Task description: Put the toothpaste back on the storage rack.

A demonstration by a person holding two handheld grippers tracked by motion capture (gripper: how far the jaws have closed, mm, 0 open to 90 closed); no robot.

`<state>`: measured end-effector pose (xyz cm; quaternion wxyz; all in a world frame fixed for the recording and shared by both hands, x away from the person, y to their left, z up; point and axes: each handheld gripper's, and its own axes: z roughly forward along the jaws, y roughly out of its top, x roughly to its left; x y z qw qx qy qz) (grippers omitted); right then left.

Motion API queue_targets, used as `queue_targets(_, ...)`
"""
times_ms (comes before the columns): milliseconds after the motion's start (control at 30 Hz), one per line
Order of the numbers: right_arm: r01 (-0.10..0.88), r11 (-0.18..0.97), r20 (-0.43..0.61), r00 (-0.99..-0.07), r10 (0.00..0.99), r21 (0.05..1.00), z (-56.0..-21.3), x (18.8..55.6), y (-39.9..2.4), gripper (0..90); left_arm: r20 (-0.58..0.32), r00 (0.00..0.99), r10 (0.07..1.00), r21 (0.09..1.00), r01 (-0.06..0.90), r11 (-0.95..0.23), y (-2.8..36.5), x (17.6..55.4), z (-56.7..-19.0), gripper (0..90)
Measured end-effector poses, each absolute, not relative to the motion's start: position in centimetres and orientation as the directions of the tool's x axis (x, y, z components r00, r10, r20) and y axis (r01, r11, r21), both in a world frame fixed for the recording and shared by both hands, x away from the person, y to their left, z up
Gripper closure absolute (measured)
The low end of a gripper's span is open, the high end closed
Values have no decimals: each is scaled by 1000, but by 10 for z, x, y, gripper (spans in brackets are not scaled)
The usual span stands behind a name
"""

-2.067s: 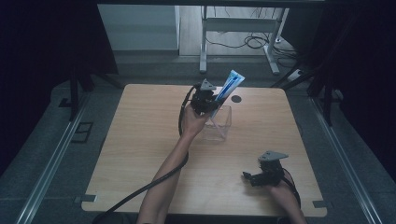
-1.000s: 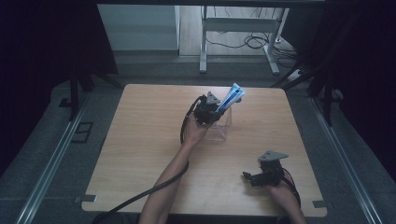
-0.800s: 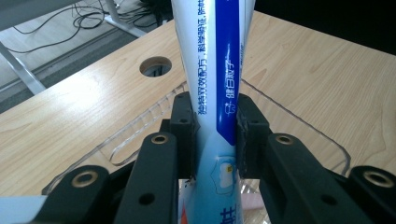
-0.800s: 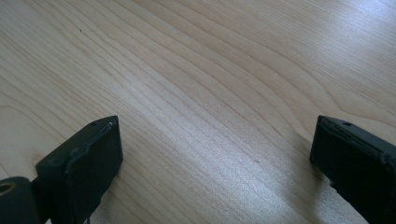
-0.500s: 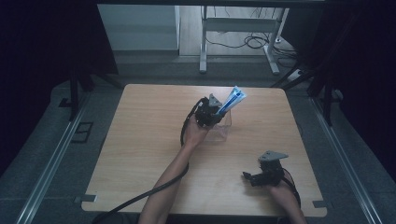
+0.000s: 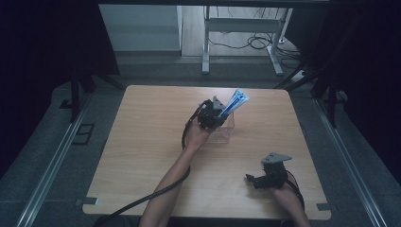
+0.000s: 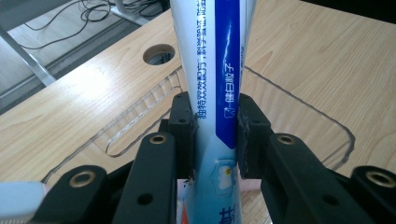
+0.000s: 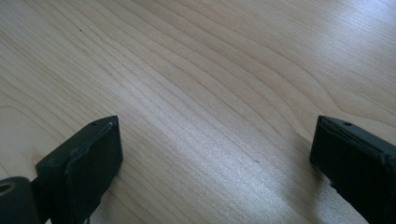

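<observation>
Mid-frame in the high view: left gripper (image 6: 222, 111) clamped on a toothpaste tube (image 6: 235, 102), poised tilted over a clear tray (image 6: 226, 134) on the table (image 6: 142, 142). Placement judged near but not done: tube not yet released, lowering and letting go left. In the left gripper view, pads (image 7: 182, 126) pressed on tube (image 7: 217, 84), tray rim (image 7: 140, 121) below; something pale and red seen low between the jaws, contents otherwise hard to tell. Lower right: right gripper (image 6: 250, 178) idle, jaws wide apart over bare wood, holding nothing

Left tool (image 6: 218, 111) with blue tube (image 6: 235, 102) over clear box (image 6: 224, 131)
</observation>
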<state>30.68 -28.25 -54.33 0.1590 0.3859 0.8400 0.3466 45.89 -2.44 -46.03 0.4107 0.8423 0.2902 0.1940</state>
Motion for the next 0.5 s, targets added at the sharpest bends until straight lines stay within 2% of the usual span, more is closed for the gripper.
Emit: queue_targets(500,537,463,-1,-653,758,705,-543,307,-283,23,95,758,645,751,371,-546,-24,458,-461,717)
